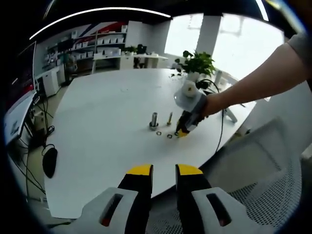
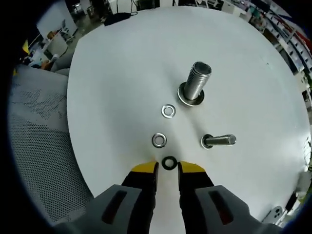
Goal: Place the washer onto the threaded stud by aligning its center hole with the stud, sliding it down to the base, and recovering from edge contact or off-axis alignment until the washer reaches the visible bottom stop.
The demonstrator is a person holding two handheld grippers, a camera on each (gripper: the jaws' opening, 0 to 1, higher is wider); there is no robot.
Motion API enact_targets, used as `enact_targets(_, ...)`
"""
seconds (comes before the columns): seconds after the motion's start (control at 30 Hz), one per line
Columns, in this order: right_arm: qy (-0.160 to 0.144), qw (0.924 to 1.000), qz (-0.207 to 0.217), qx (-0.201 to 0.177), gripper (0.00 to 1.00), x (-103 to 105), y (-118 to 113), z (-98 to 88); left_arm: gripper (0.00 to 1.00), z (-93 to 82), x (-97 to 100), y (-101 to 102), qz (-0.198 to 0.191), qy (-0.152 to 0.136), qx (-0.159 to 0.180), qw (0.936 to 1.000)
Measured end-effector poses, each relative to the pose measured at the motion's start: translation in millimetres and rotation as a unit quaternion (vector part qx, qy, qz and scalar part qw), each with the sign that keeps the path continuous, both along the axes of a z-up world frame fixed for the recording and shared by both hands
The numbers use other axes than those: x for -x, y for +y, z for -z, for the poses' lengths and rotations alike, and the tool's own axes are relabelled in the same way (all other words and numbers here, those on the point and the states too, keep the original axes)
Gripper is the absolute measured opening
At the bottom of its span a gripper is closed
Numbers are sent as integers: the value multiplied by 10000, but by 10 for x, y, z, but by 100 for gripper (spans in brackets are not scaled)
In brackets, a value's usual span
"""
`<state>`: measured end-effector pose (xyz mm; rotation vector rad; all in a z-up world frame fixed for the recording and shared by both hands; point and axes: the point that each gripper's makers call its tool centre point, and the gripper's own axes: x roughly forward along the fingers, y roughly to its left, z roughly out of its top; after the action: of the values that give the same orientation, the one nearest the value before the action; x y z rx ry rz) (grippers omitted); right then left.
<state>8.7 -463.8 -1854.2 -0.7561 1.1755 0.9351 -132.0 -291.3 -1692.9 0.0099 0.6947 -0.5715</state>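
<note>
A large threaded stud (image 2: 196,83) stands upright on its flanged base on the white table (image 2: 112,73). Two silver washers (image 2: 168,111) (image 2: 159,140) lie flat in front of it. A black washer (image 2: 169,163) lies on the table right at the tips of my right gripper (image 2: 168,169), whose yellow fingertips (image 2: 145,168) stand narrowly apart on either side of it. In the left gripper view the stud (image 1: 154,120) is far off, with the right gripper (image 1: 181,131) tipped down onto the table beside it. My left gripper (image 1: 164,170) hovers open over the near table edge, holding nothing.
A smaller bolt (image 2: 219,141) stands just right of the washers. A person's arm (image 1: 258,78) reaches in from the right. A potted plant (image 1: 197,63) and cable sit at the table's far side. A mesh chair (image 1: 253,190) stands by the near edge.
</note>
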Motion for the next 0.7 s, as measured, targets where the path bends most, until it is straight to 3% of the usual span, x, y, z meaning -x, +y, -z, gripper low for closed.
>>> enact_targets(0.17,-56,9996,-244,145,15,1,22,-2,16,4,1,0,4,10,-4,10000)
enact_targets(0.47,25,9992,-70,384,14,-4,16,3,15,6,2,-10,28,14,-12,10000)
enact_targets(0.7,-325,9991,115,252,13,1,2,-15,15,9,7,-10,32,23,-5,10000)
